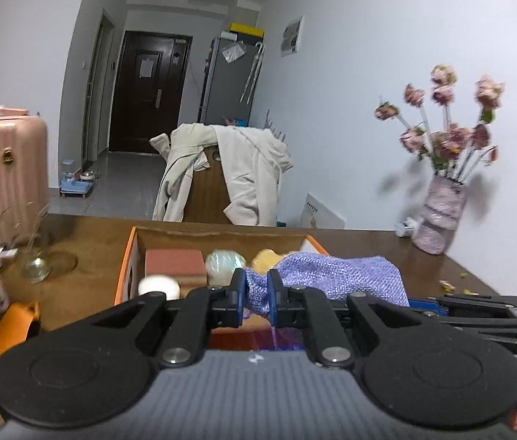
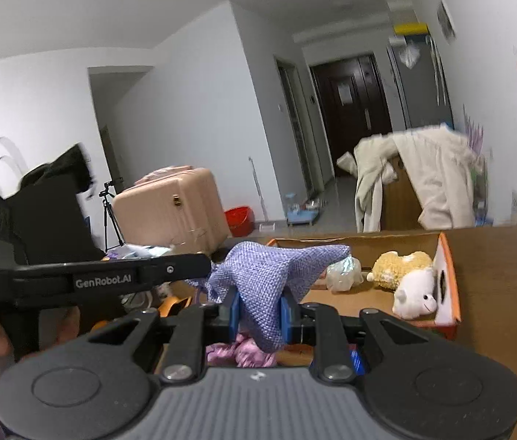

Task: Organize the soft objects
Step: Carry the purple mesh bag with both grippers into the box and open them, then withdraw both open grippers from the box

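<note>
purple woven cloth (image 2: 265, 286) is pinched from both ends over the cardboard box (image 2: 449, 264): the right gripper (image 2: 260, 313) is clamped on one fold, the left gripper (image 1: 257, 295) on another. deeper in the box lie a yellow-and-white plush toy (image 2: 410, 280) and a crinkled plastic bundle (image 2: 342, 273). farther off, a flower vase (image 1: 439, 216) stands on the wooden table (image 1: 386, 253).

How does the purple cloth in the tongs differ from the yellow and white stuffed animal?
The purple cloth is flat woven fabric, held aloft; the stuffed animal is plump and fuzzy, lying inside the cardboard box. The cloth is pinched by both left tongs and right tongs; the animal is untouched. Both are soft.
</note>
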The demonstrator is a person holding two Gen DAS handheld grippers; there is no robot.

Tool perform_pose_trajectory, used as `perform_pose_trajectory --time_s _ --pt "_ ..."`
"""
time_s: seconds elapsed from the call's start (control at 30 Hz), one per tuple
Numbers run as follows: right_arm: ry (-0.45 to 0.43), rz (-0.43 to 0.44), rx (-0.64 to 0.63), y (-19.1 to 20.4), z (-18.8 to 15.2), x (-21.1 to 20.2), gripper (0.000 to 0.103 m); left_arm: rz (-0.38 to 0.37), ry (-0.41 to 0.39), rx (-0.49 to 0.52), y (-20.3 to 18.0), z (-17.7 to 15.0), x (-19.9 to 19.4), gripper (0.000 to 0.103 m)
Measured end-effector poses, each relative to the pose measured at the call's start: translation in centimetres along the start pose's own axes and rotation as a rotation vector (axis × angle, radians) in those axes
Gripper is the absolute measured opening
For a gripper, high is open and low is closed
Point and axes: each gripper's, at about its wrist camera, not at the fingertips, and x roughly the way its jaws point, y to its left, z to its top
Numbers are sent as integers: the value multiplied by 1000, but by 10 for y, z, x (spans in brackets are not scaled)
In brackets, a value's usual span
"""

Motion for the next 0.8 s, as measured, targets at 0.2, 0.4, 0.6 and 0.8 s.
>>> perform_pose_trajectory --time_s 0.2,0.4,0.6,0.8 --pt "135 -31 48 -48 27 96 21 51 114 -16 31 17 101 13" --pt "248 -148 22 -77 25 176 32 119 261 -32 53 7 180 17" --pt "309 -225 -9 -90 18 197 63 138 249 34 56 -1 178 31" --pt "227 -215 -22 -78 24 151 66 145 195 67 42 6 136 33"
